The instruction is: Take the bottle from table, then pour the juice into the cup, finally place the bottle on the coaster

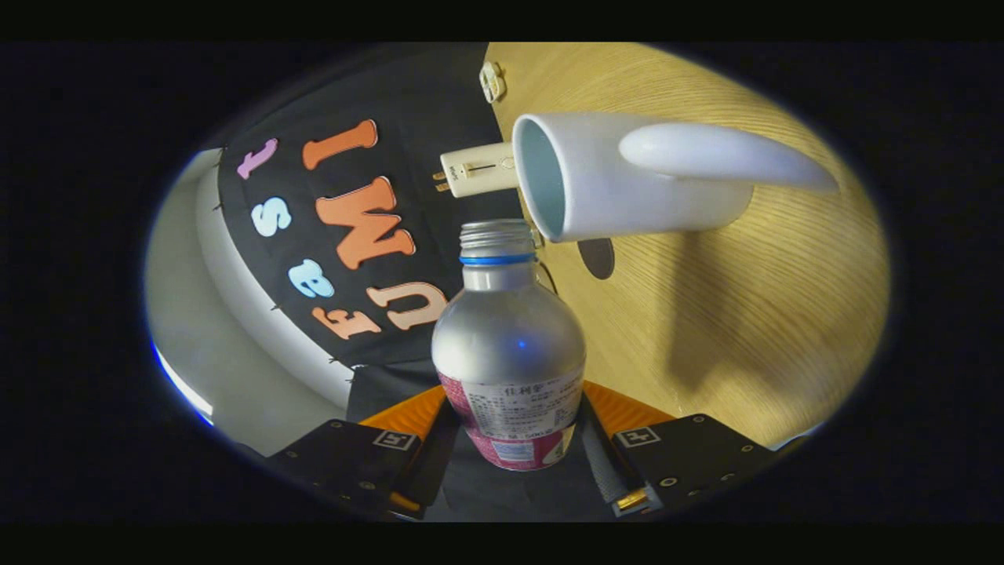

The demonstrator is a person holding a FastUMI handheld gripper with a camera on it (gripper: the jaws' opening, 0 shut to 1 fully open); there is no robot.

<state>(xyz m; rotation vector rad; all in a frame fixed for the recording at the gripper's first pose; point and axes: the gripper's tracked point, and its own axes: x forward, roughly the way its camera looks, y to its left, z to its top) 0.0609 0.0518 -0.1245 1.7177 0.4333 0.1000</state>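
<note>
- Your gripper (510, 439): both fingers press on the lower body of the bottle, one on each side, so it is clamped on the bottle. The view is rolled over sideways, with the table standing as a wall beside the bottle.
- Bottle (508, 345): a silver metal juice bottle with a printed label band around its lower part, held between your fingers. Its neck points away from you, the thread is bare with no cap on it, and a blue ring sits just under the thread.
- Bottle mouth (496, 231): it sits just beside the rim of the cup, close to the opening; whether the two touch you cannot tell. No juice is visible at the mouth.
- Cup (627, 176): a white mug with a pale blue inside and a white handle, standing on the wooden table just beyond the bottle. Its open mouth faces the bottle neck.
- Wooden table (706, 329): light grain, with the cup's shadow lying across it.
- Dark round patch (598, 257): it lies flat on the table between the bottle neck and the cup; too little of it shows to name it.
- Cream plug adapter (477, 170): it has two metal pins and sits beyond the cup's rim, against the booth's black cloth wall.
- Small cream clip (492, 81): it sits at the far edge of the table.
</note>
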